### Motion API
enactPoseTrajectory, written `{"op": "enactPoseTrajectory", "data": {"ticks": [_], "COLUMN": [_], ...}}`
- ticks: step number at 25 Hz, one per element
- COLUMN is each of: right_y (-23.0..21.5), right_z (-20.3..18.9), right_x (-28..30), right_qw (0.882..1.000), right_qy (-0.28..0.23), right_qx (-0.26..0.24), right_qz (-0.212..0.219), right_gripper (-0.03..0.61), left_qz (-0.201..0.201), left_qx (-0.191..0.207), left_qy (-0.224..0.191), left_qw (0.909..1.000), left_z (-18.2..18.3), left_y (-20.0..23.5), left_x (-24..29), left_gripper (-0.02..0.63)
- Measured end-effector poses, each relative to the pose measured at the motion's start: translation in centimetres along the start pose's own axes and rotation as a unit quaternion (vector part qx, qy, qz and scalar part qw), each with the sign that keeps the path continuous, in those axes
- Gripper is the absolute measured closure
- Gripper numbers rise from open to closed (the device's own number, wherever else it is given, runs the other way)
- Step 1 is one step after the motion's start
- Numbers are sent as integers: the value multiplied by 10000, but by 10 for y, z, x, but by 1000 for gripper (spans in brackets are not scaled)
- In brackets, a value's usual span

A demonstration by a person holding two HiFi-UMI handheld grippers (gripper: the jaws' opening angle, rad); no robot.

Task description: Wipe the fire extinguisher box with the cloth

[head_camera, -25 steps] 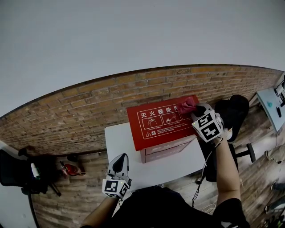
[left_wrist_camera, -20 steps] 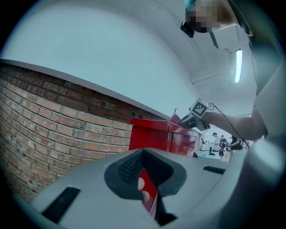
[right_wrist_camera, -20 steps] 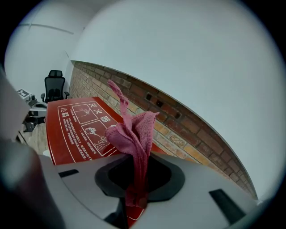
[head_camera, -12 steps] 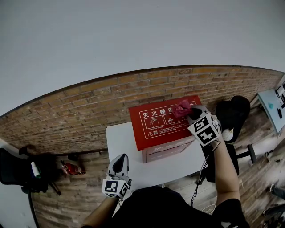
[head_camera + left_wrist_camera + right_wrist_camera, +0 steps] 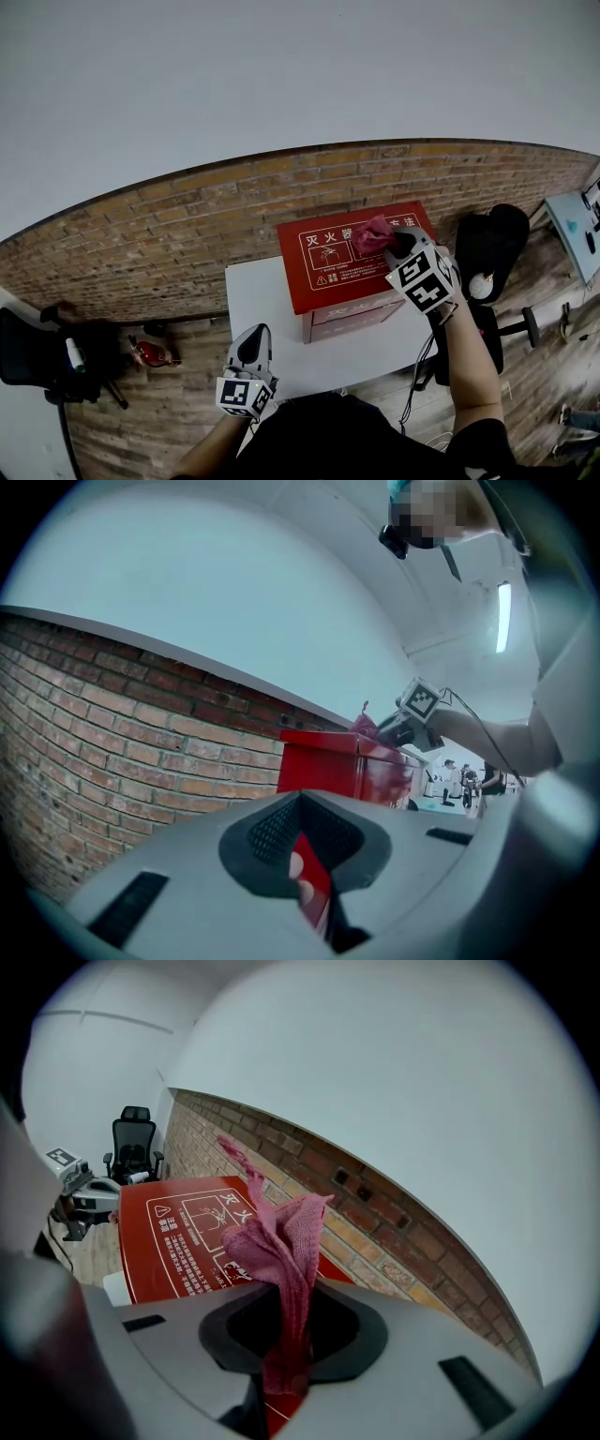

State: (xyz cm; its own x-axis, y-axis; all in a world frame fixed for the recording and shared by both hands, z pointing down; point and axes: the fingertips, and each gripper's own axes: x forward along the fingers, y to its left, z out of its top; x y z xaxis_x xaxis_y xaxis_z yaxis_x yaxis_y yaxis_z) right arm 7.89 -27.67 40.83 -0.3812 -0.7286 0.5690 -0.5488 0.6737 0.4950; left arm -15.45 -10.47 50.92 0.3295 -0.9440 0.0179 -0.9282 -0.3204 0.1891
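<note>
Your right gripper (image 5: 398, 246) has its jaws clamped on the cloth (image 5: 372, 234). In the right gripper view, the pink fabric is pinched between the jaws (image 5: 281, 1377) and its loose end bunches up and fans out past them (image 5: 279, 1237). The head view puts the cloth over the right half of the fire extinguisher box (image 5: 330, 274) lid, on top of the white printed text. It looks pressed to the lid, but actual contact can't be confirmed. The box is red, with a flat lid carrying white characters and diagrams (image 5: 178, 1232). It sits on the back right part of a white table (image 5: 253, 292), right up against the brick wall (image 5: 187, 225). Bare tabletop shows to its left and in front of it.

Your left gripper (image 5: 250, 337) hangs low at the table's near edge, well apart from the box and pointing towards it. Its jaws (image 5: 314, 892) are almost together, leaving only a thin slit with nothing gripped. A sliver of the red box (image 5: 342, 766) shows through that slit. From that view the right gripper (image 5: 412, 714) and the cloth sit on top of the box.

A black office chair (image 5: 492, 244) stands just right of the table, behind your right arm, and also appears in the right gripper view (image 5: 131, 1147).
</note>
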Motion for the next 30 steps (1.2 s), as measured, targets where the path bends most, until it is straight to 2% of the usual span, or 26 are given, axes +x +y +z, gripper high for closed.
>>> {"op": "enactPoseTrajectory", "data": {"ticks": [12, 30], "right_y": [17, 58], "right_z": [16, 54], "right_x": [7, 17], "right_qw": [9998, 9970], "right_qy": [-17, -195], "right_qx": [-180, -537], "right_qz": [111, 515], "right_gripper": [509, 509], "left_qz": [48, 149], "left_qx": [-8, -36], "left_qy": [-11, 16], "left_qw": [10000, 9999], "left_z": [-1, 2], "left_y": [8, 18], "left_x": [-2, -6], "left_gripper": [580, 580]}}
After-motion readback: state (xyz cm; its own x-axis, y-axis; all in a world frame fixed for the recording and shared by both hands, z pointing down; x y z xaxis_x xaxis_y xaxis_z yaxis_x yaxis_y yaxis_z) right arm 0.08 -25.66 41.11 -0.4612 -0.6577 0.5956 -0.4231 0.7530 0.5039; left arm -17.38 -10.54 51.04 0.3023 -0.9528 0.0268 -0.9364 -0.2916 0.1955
